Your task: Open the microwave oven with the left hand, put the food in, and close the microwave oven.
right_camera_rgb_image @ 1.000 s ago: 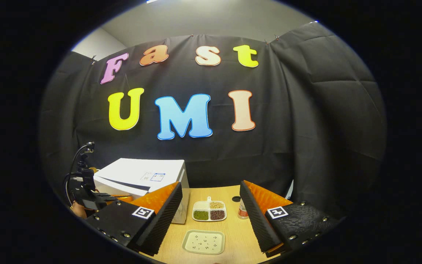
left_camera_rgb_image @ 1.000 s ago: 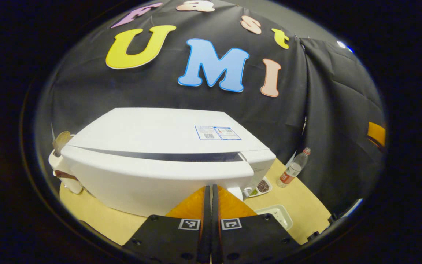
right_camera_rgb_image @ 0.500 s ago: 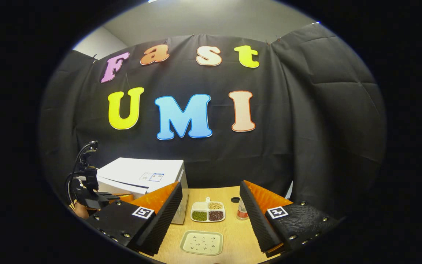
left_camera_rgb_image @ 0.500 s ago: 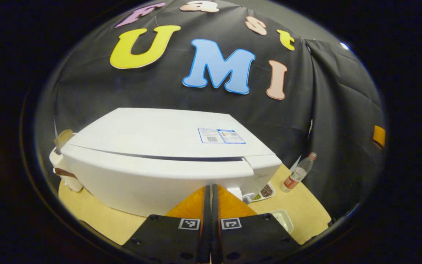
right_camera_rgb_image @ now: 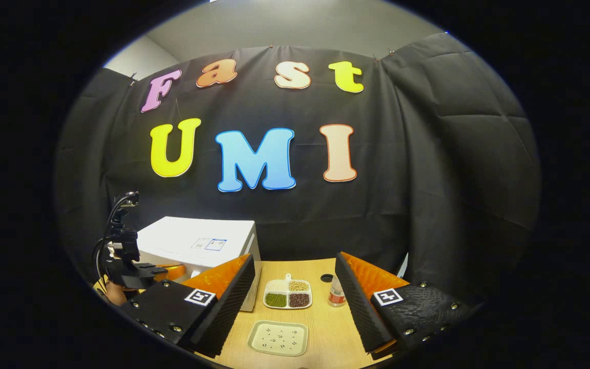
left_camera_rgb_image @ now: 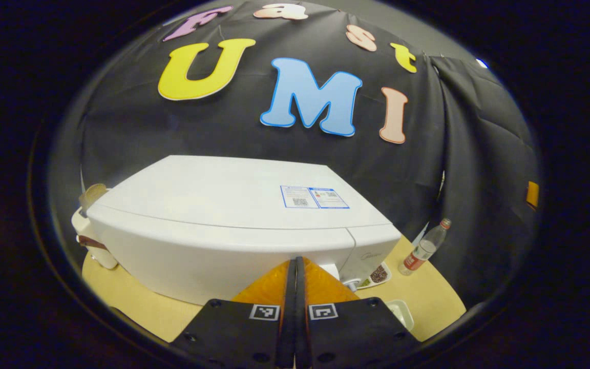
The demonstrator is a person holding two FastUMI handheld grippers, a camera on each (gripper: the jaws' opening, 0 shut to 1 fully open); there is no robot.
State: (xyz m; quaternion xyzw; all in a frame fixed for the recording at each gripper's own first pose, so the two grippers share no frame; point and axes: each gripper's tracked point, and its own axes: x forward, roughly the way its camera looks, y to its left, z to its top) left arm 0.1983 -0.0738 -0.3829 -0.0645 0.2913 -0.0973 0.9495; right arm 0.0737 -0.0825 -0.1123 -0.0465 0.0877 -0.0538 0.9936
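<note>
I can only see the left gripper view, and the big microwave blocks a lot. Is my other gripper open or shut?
Observer: In the right gripper view, the right gripper is open, with its fingers wide apart and nothing between them.
Operator: What's in the dish peeking out by the microwave?
Observer: The divided dish has three compartments: green bits, pale yellowish bits and dark red bits.
Operator: And the tray at my edge?
Observer: The flat tray lies on the table in front of that dish, apart from it, with small dark specks scattered on it.
</note>
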